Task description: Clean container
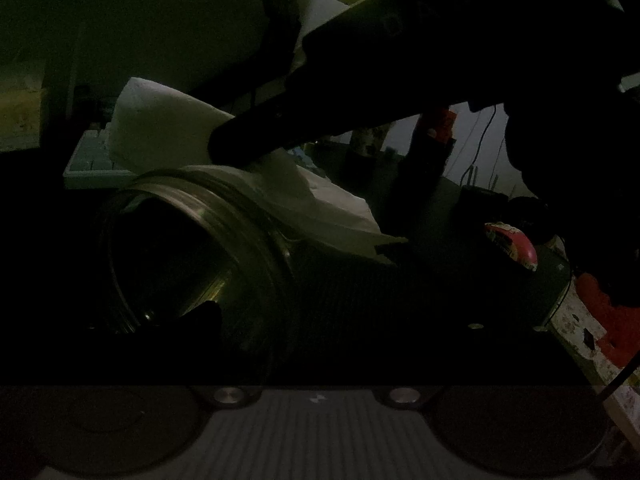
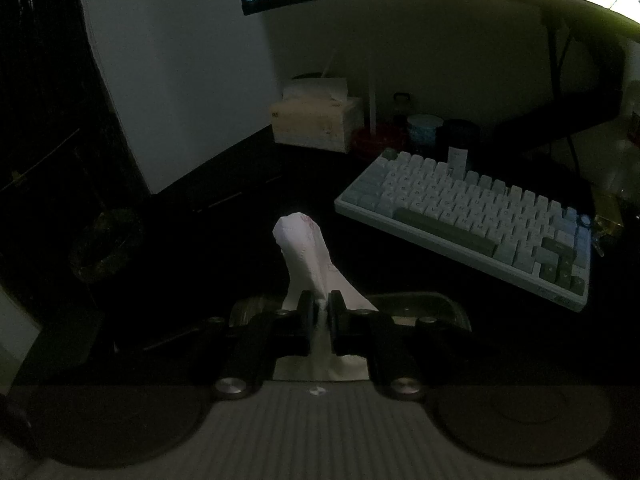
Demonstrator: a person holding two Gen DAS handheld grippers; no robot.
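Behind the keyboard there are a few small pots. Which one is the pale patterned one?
The middle pot, light blue-white with a speckled pattern. The red one sits to its left, the black jar to its right, all behind the keyboard.

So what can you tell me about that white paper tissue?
The white tissue is a soft, crumpled paper sheet with a faint pink print near its tip. The right gripper pinches it shut at its middle, so one bunched end sticks up past the fingers. In the left wrist view its other end drapes over the rim and side of the container, a dark jar with a threaded metal-looking mouth.
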